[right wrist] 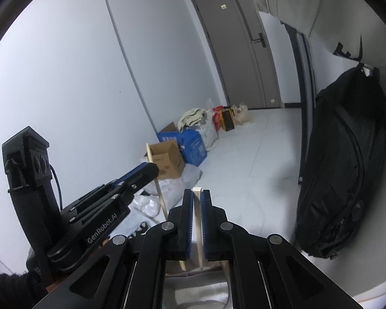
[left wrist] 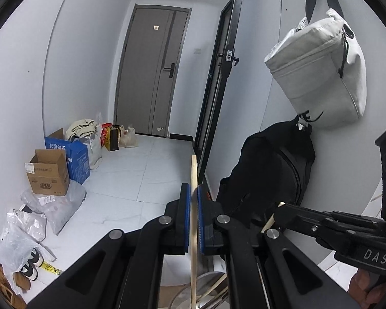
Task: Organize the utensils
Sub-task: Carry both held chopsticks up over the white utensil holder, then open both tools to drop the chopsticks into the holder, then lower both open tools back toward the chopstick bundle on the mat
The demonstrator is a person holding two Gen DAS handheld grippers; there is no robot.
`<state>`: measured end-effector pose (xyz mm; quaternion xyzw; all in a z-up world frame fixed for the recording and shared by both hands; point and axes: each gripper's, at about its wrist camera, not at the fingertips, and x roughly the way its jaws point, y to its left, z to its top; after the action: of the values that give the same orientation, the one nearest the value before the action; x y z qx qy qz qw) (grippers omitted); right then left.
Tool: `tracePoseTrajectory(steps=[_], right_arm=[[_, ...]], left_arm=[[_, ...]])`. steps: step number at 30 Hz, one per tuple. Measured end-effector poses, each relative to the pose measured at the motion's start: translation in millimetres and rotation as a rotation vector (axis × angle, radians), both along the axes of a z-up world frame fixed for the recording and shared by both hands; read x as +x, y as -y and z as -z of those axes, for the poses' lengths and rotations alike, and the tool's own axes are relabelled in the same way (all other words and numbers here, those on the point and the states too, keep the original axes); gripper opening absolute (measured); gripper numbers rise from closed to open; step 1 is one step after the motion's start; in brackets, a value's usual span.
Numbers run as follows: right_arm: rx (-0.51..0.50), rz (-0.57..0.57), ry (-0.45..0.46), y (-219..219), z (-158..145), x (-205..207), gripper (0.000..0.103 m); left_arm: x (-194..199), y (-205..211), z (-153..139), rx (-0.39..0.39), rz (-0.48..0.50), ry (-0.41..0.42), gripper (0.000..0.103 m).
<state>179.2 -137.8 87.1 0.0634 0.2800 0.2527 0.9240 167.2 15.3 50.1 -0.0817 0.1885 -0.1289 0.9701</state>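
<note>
My left gripper [left wrist: 193,193] is shut on a pale wooden chopstick [left wrist: 193,170] that stands upright between its blue pads; its lower end reaches down toward a round metal container [left wrist: 205,280] holding more wooden sticks. My right gripper [right wrist: 197,197] is shut on another pale wooden chopstick [right wrist: 197,190], held upright. In the right wrist view the left gripper [right wrist: 151,167] shows at the left with its chopstick [right wrist: 155,180]. In the left wrist view the right gripper [left wrist: 279,209] shows at the right, with its stick poking out.
A black backpack [left wrist: 270,170] leans on the right wall under a hanging grey bag [left wrist: 321,77]. Cardboard boxes [left wrist: 49,172], a blue box [left wrist: 74,154], plastic bags and shoes [left wrist: 29,267] line the left wall. A grey door [left wrist: 151,77] stands at the far end.
</note>
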Motion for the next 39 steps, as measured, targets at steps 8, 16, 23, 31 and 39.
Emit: tracePoseTrajectory(steps=[8, 16, 23, 31, 39], right_arm=[[0.012, -0.034, -0.046, -3, 14, 3, 0.005], [0.108, -0.018, -0.139, 17, 27, 7, 0.008], [0.166, 0.044, -0.142, 43, 25, -5, 0.029], [0.162, 0.066, -0.118, 53, 16, -34, 0.045], [0.153, 0.053, -0.076, 47, 10, -73, 0.060]], left_arm=[[-6, -1, 7, -0.020, 0.069, -0.033, 0.001], [-3, -1, 7, -0.003, 0.159, -0.172, 0.004], [-21, -18, -7, -0.041, 0.069, -0.163, 0.037], [-45, -24, -17, -0.007, -0.010, -0.165, 0.050], [-77, -23, -25, 0.028, -0.074, -0.151, 0.064]])
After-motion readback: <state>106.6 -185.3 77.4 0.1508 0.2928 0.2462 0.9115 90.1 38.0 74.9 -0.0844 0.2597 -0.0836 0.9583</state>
